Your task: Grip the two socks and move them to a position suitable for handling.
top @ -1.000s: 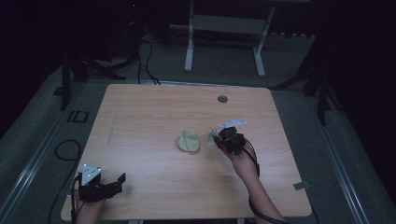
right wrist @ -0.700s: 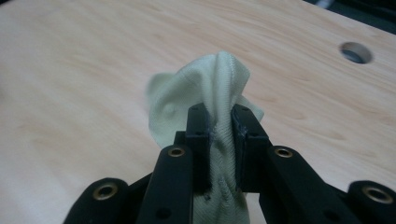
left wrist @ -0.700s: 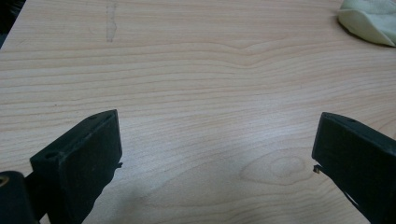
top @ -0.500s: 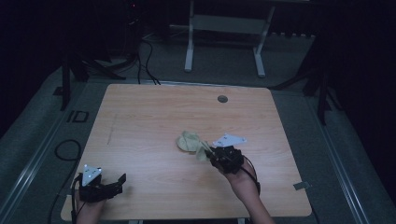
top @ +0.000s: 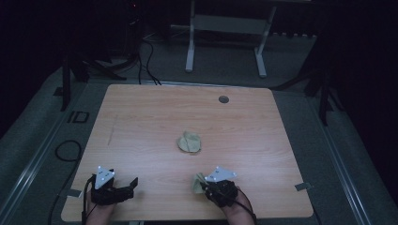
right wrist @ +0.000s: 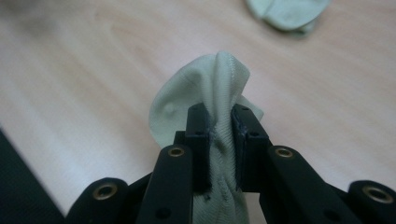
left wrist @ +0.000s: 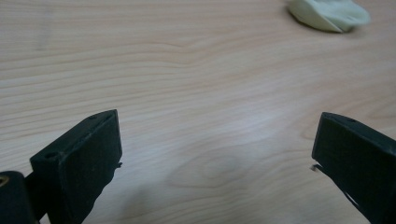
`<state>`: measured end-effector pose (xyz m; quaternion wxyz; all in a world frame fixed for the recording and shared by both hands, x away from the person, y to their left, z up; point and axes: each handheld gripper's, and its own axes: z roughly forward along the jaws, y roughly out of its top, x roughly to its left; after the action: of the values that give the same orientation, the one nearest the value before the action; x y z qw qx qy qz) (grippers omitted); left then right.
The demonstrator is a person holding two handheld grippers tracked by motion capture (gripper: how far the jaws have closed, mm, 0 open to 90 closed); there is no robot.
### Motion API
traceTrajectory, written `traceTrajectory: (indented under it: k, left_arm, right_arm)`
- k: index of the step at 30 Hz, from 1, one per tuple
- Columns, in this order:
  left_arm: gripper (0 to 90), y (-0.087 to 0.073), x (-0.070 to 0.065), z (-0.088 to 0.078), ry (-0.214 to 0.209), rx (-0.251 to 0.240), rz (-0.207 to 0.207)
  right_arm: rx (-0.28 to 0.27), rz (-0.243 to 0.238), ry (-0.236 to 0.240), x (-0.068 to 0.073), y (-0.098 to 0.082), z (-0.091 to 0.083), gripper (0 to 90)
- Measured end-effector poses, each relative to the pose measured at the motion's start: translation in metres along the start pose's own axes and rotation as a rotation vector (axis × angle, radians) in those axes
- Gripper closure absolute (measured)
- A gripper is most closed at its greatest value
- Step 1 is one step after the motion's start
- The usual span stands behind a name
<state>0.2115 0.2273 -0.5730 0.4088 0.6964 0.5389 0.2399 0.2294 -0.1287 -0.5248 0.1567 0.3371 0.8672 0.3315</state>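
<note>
A pale green sock (right wrist: pixel 212 95) is pinched between the pads of my right gripper (right wrist: pixel 223 123), bunched and sticking up above the jaws. In the high view that sock (top: pixel 199 182) hangs at the right gripper (top: pixel 206 185) near the table's front edge. A second pale green sock (top: pixel 189 142) lies crumpled at the middle of the wooden table (top: pixel 141 122); it also appears far off as a sock (right wrist: pixel 287 13) and a sock (left wrist: pixel 329 15). My left gripper (top: pixel 129 186) rests at the front left, its jaws wide apart with only bare wood between them (left wrist: pixel 217 154).
A round cable hole (top: pixel 223 99) sits near the table's far edge. Behind the table stand the legs of a white frame (top: pixel 190 47), with cables on the dark floor. The table's front edge runs just under both hands.
My right gripper has pulled one sock away from the pair at the table's middle and carried it toward the front edge. The other sock stayed put. The left gripper shifted only slightly.
</note>
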Motion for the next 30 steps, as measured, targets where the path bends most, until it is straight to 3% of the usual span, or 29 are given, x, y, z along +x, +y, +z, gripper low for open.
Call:
traceTrajectory:
  k: [6,13,17,19,24,25,26,27,28,30]
  left_arm:
    - [1.6,0.000,-0.013,0.004,-0.042,0.019,0.039]
    - [1.6,-0.002,-0.022,0.008,-0.107,0.039,0.058]
    - [1.6,0.000,-0.035,0.010,-0.128,0.053,0.099]
    - [1.6,0.002,-0.041,0.011,-0.166,0.057,0.106]
    - [13.4,0.007,-0.061,0.016,-0.296,0.074,0.150]
    - [17.0,0.007,-0.061,0.016,-0.296,0.074,0.150]
    - [17.0,0.010,-0.075,0.017,-0.361,0.069,0.189]
    - [27.8,0.012,-0.081,0.016,-0.392,0.071,0.212]
    - [41.9,0.014,-0.087,0.016,-0.424,0.074,0.236]
    - [46.1,0.016,-0.099,0.017,-0.464,0.097,0.286]
  right_arm:
    - [0.055,0.017,0.032,0.014,-0.014,0.025,77.2]
    - [0.025,0.035,0.005,0.019,-0.013,0.035,74.3]
    - [0.020,0.049,0.019,0.020,-0.005,0.041,59.9]
    - [0.023,0.045,0.058,0.020,-0.001,0.039,55.4]
    - [-0.016,-0.028,0.061,0.018,0.013,0.015,50.5]
    - [-0.016,-0.028,0.061,0.018,0.013,0.015,50.5]
    - [-0.025,-0.038,0.057,0.017,0.016,0.012,50.6]
    - [-0.049,-0.051,0.042,0.008,0.024,0.003,51.9]
    - [-0.045,-0.057,0.063,-0.001,0.029,0.001,52.7]
    - [-0.048,-0.050,0.066,-0.005,0.030,0.001,53.1]
